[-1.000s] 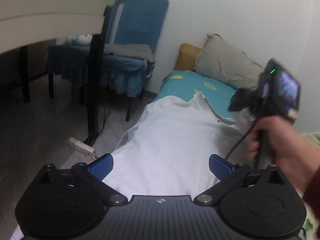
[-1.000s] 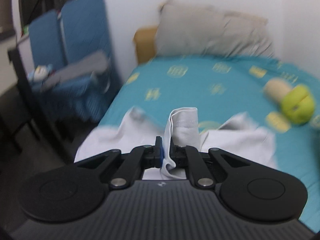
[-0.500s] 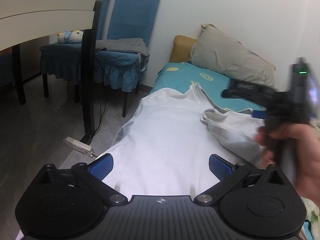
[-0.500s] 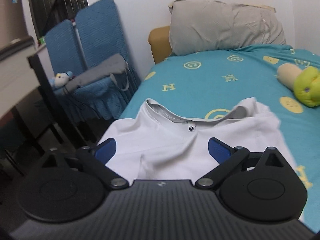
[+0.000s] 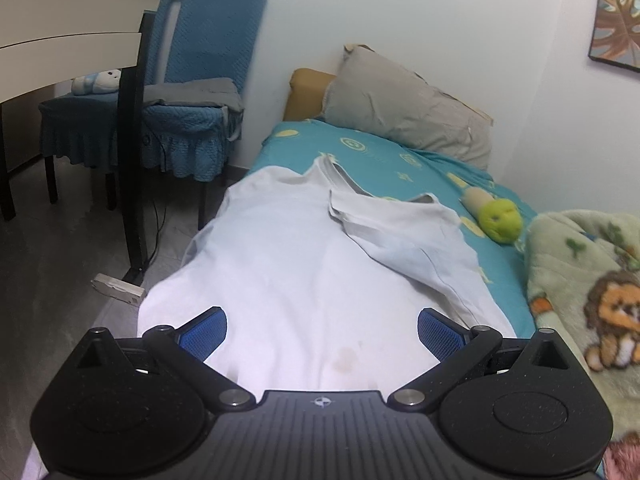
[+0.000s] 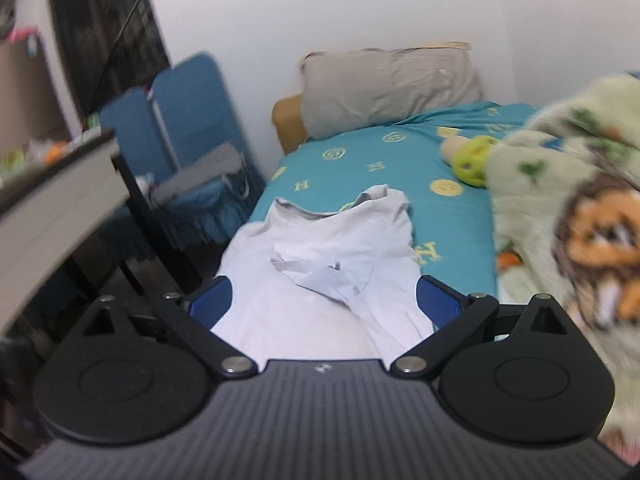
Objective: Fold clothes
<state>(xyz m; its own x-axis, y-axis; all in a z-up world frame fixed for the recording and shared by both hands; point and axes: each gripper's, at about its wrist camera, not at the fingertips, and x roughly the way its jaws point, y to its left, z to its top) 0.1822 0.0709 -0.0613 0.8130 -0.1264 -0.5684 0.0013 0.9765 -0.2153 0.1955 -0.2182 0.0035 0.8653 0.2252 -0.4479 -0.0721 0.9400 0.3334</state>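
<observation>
Left wrist view takes in the bed in its teal sheet, and on it the white T-shirt, spread long with its collar toward the pillow and its right sleeve laid inward across the chest. Both left gripper and right gripper hover wide open, holding nothing. Judging by that, it's mid-fold: the left side hanging off the bed edge looks next, needing a pinch at its shoulder or hem

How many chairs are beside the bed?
2. One blue chair stands next to the bed's head end with grey cloth on its seat; the other is just left of it, half under the desk. More may be out of view.
</observation>
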